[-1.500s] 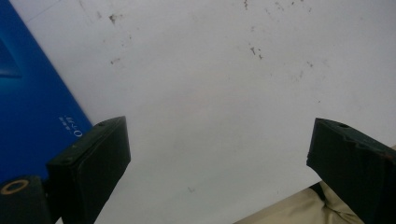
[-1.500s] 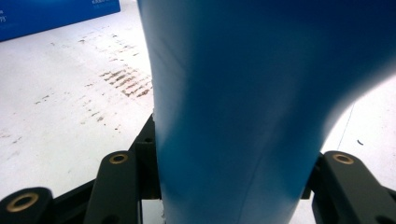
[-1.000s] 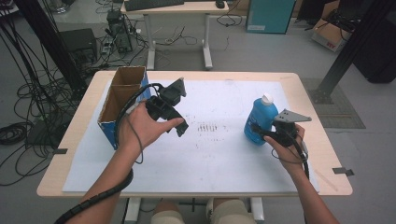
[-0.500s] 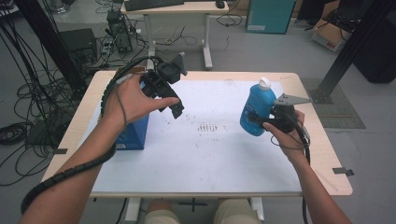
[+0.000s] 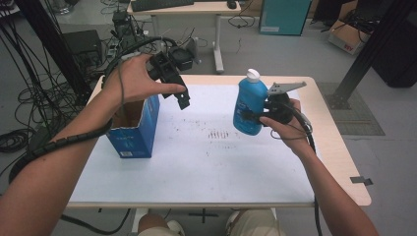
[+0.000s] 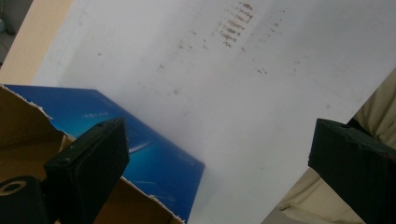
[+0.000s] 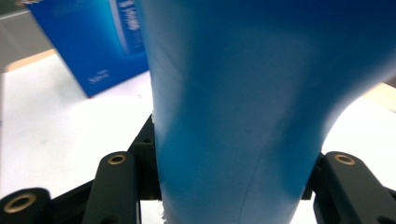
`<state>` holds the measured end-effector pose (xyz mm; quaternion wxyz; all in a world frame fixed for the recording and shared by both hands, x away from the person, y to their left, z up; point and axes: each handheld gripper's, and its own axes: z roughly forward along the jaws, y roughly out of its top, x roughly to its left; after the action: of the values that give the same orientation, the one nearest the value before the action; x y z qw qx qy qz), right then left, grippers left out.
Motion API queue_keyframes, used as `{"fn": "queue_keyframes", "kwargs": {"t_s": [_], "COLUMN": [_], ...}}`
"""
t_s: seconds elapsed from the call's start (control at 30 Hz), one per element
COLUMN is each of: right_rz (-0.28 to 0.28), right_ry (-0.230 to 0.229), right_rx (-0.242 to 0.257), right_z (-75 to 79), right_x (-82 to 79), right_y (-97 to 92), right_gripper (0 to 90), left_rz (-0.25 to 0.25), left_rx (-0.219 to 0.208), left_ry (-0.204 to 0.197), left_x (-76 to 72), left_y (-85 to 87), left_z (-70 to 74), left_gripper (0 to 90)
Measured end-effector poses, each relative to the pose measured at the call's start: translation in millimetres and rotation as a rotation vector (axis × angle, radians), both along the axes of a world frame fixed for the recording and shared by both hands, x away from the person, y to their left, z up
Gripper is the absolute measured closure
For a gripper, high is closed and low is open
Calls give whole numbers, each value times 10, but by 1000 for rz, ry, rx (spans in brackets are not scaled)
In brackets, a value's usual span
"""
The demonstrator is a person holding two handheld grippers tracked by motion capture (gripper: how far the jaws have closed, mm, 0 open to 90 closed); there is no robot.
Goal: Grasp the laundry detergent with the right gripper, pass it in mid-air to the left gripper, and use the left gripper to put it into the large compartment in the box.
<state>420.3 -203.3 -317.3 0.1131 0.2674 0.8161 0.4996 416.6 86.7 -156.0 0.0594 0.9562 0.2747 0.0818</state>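
Above the right half of the table (image 5: 206, 167), my right gripper (image 5: 253, 117) is clamped on the bottle (image 5: 250, 103), holding it upright in the air. I judge this the carry step: next it has to travel left to the box (image 5: 134, 129). My left gripper (image 5: 183, 98) hovers over the box, jaws apart, empty

Bottle (image 7: 243, 107) blurred, its cap cut off above.
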Motion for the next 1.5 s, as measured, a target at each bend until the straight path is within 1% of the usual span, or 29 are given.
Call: {"fn": "queue_keyframes", "kwargs": {"t_s": [0.03,0.07,0.1,0.13,0.17,0.27,0.3,0.33,0.4,0.43,0.5,0.57,0.63,0.7,0.77,0.83,0.93,1.0,1.07,1.13,1.2,1.23,1.27,1.3,1.33,1.37,1.4,1.43,1.5], "right_rz": [16,38,53,79,105,166,182,199,227,233,251,275,288,302,326,349,377,396,414,428,438,443,451,453,455,462,462,470,481], "right_ry": [10,9,13,13,16,22,24,27,26,30,28,31,26,26,23,30,21,16,8,17,17,16,14,17,17,10,13,9,11], "right_rx": [0,1,-1,-5,-8,-4,-5,-5,-9,-9,-8,-12,-17,-21,-22,-16,-24,-24,-18,-7,-5,-7,-9,-9,-7,-6,-5,-6,-3], "right_z": [14,28,36,46,53,54,51,45,32,23,-1,-30,-55,-78,-104,-127,-151,-167,-187,-209,-223,-228,-231,-231,-232,-233,-230,-229,-224], "right_x": [6,27,33,37,39,37,35,32,34,32,33,31,20,11,4,-13,-46,-65,-78,-95,-105,-113,-117,-125,-131,-132,-142,-145,-159], "right_y": [58,133,177,239,302,483,540,611,697,740,813,886,951,1002,1056,1113,1201,1255,1297,1331,1355,1369,1380,1391,1402,1409,1417,1422,1435], "right_gripper": [455,454,454,453,453,453,453,453,453,453,452,452,452,452,451,451,450,450,449,449,449,449,449,449,449,448,448,448,448], "left_rz": [-18,-23,-40,-55,-71,-102,-109,-126,-137,-139,-154,-164,-182,-189,-200,-216,-214,-223,-235,-239,-249,-270,-271,-306,-313,-312,-265,-316,-317], "left_rx": [2,2,3,-5,-13,-15,-19,-11,-17,-17,-12,-8,-3,-8,-3,3,-10,-10,-5,-3,4,13,15,43,45,39,-9,38,42], "left_ry": [-7,-4,-8,-13,-9,-18,-10,-12,-11,-2,3,17,19,22,39,33,44,49,54,50,57,45,55,63,60,69,72,90,105], "left_x": [5,7,11,6,4,-14,-17,-10,-7,-8,0,11,18,17,15,15,-6,-12,-23,-41,-58,-61,-72,-59,-68,-79,-121,-95,-115], "left_y": [-6,-10,-15,-21,-27,-60,-73,-78,-92,-98,-105,-108,-110,-109,-109,-106,-109,-116,-123,-132,-142,-146,-153,-157,-162,-168,-178,-177,-183], "left_z": [28,44,68,91,115,154,166,178,187,185,177,164,148,128,111,103,98,96,85,59,38,28,22,35,30,23,-13,2,-30], "left_gripper": [54,54,54,53,54,52,52,52,51,51,51,50,50,50,50,50,50,50,50,50,49,50,49,50,49,49,49,48,48]}}
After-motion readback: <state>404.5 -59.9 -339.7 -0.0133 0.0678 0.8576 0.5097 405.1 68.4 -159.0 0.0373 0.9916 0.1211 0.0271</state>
